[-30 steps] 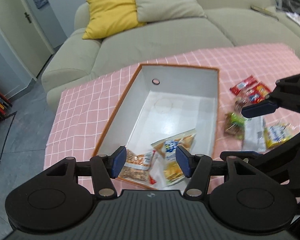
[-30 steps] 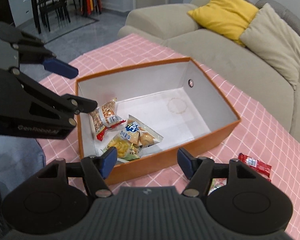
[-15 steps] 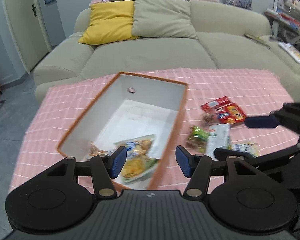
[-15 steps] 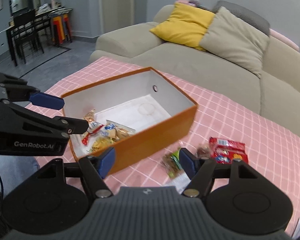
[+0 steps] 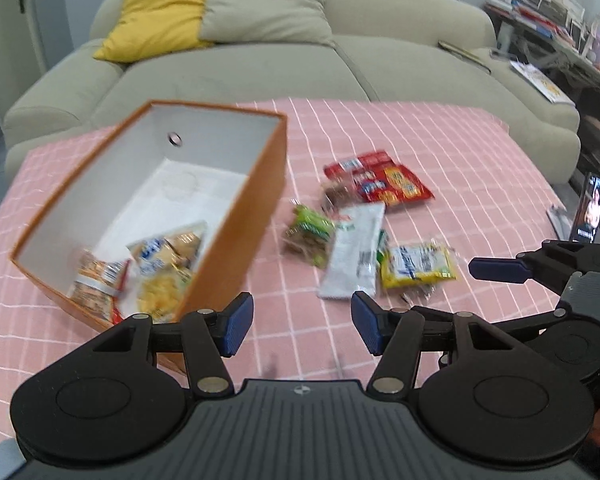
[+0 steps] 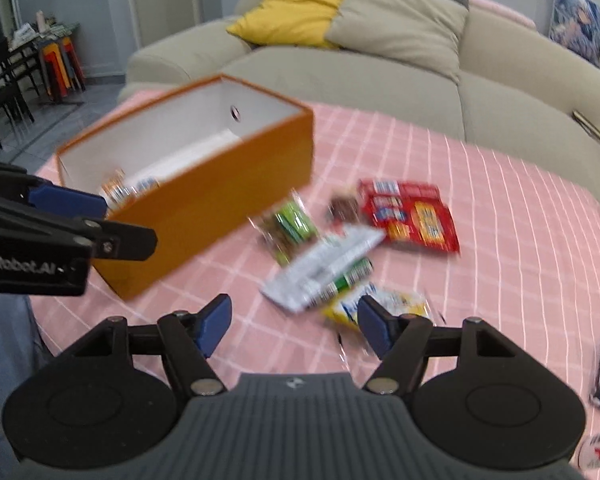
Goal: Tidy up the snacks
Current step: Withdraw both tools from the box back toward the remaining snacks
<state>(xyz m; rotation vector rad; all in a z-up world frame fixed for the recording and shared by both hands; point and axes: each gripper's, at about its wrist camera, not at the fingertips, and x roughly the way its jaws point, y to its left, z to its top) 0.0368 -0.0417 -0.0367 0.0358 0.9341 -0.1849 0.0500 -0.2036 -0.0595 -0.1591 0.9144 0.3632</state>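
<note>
- Ahead of the right gripper [image 6: 294, 326], loose snack packets [image 6: 324, 266] (red, green, white, yellow) lie scattered beside the orange box [image 6: 204, 200].
- Both claws, left gripper [image 5: 302, 328] included, spread wide, holding nothing.

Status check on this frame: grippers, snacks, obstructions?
Left gripper and right gripper open, empty. Some snacks in orange box, loose packets beside it. Nothing blocking.

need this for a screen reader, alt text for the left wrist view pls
An open left gripper hangs empty over a pink checked tablecloth, between an orange box holding snack packets and loose snack packets beside it.
</note>
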